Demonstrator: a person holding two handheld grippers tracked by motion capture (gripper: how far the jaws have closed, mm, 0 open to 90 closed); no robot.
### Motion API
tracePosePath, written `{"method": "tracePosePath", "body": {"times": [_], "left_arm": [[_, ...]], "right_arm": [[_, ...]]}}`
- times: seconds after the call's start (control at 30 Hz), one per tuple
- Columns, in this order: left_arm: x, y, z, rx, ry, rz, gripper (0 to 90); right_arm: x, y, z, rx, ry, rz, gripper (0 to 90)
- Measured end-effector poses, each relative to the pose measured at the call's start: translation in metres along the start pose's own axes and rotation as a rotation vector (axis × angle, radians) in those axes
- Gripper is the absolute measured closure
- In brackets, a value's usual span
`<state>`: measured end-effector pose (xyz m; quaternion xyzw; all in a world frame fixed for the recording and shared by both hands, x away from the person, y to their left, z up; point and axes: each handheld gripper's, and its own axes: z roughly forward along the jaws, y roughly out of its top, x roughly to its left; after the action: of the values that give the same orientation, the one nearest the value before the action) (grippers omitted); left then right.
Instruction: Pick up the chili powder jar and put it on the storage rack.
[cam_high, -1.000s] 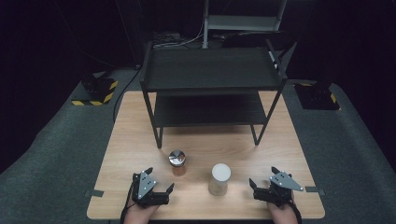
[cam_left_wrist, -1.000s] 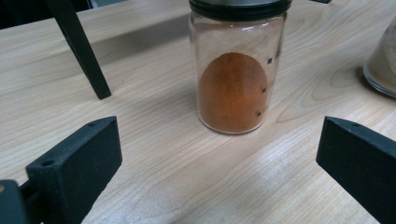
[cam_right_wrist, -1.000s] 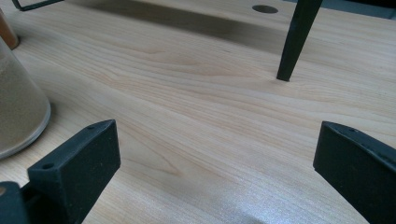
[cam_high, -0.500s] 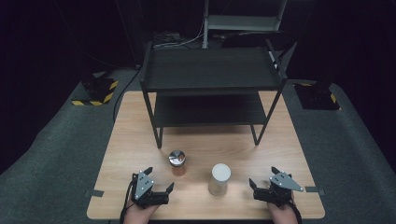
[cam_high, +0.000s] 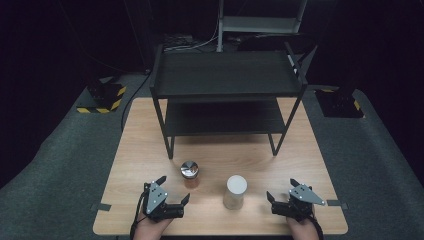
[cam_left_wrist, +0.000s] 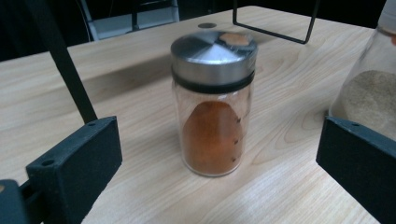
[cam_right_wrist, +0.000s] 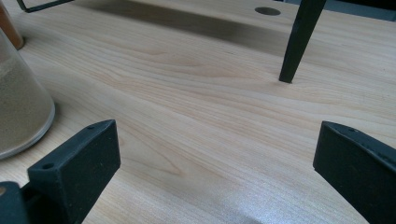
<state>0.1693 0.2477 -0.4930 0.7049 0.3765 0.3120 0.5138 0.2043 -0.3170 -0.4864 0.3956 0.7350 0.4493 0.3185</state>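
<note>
A small glass jar of orange-brown powder with a steel lid (cam_high: 189, 173) (cam_left_wrist: 212, 100) stands upright on the wooden table (cam_high: 300, 150). To its right stands a taller clear container with a white lid (cam_high: 235, 191), holding pale sandy powder (cam_left_wrist: 369, 95) (cam_right_wrist: 16, 116). My left gripper (cam_high: 172, 191) (cam_left_wrist: 219, 158) rests near the front edge, open, jaws spread wide with the orange jar just ahead of them and untouched. My right gripper (cam_high: 281, 190) (cam_right_wrist: 217, 158) is open too, at the front right, with bare table between its jaws.
A black two-tier metal shelf rack (cam_high: 227, 80) stands on the table's far half; one of its legs (cam_right_wrist: 299, 42) shows ahead of the right gripper. Grey carpet surrounds the table, and black-and-yellow striped blocks (cam_high: 102, 97) lie at the far left.
</note>
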Motion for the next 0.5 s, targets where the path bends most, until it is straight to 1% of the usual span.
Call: {"method": "tracePosePath", "body": {"times": [0.03,0.07,0.13,0.27,0.43,0.5], "left_arm": [[0.0,0.003,0.0,-0.005,-0.003,0.004,0.4],[0.0,0.003,0.0,-0.005,-0.003,0.004,0.3],[-0.001,0.006,0.001,-0.016,-0.008,-0.004,0.3],[-0.002,0.01,0.004,-0.018,-0.009,-0.003,0.7],[-0.003,0.01,0.008,-0.027,-0.011,-0.01,1.0],[-0.004,0.011,0.011,-0.029,-0.01,-0.02,1.0]], "right_arm": [[0.0,0.0,0.0,0.0,0.001,-0.001,0.0],[0.0,0.0,0.0,0.001,0.002,-0.001,0.0],[0.0,0.0,0.0,0.002,0.003,-0.001,0.0],[-0.001,0.0,0.0,0.0,0.006,-0.002,0.0],[0.0,0.0,0.0,0.001,0.005,-0.006,0.0],[0.0,0.0,0.0,0.001,0.006,-0.008,0.0]]}}
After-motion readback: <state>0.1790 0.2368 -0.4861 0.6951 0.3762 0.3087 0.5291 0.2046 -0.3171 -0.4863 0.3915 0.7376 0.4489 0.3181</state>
